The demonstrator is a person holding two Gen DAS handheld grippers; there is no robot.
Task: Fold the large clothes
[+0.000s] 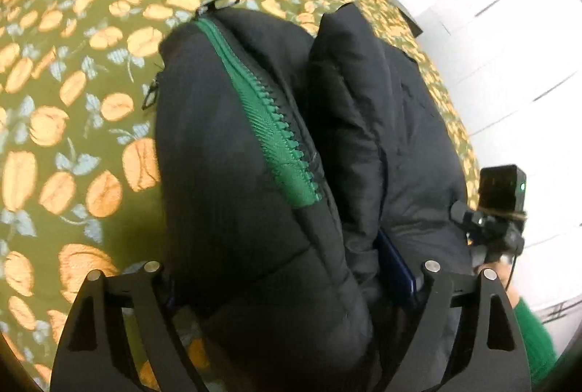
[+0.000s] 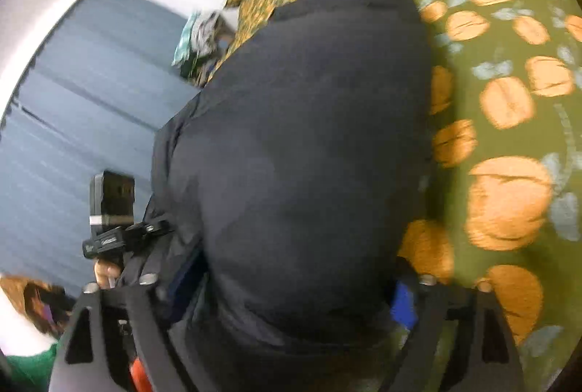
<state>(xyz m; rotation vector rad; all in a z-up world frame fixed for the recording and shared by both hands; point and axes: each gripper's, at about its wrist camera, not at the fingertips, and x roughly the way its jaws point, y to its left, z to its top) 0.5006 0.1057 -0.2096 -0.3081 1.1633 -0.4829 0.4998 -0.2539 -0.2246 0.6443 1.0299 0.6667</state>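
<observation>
A black puffer jacket with a green zipper lies bunched on a bed with a green, orange-flowered cover. My left gripper is shut on a thick fold of the jacket, its blue pads pressed into the fabric on both sides. In the right wrist view the same jacket fills the middle. My right gripper is shut on another thick fold of it, with the blue pad against the fabric. The right gripper also shows in the left wrist view, at the jacket's right edge.
The bed cover spreads around the jacket. A white wall and cabinets stand beyond the bed. A blue-grey floor lies beside the bed, with a small pile of things at its edge. The left gripper appears there.
</observation>
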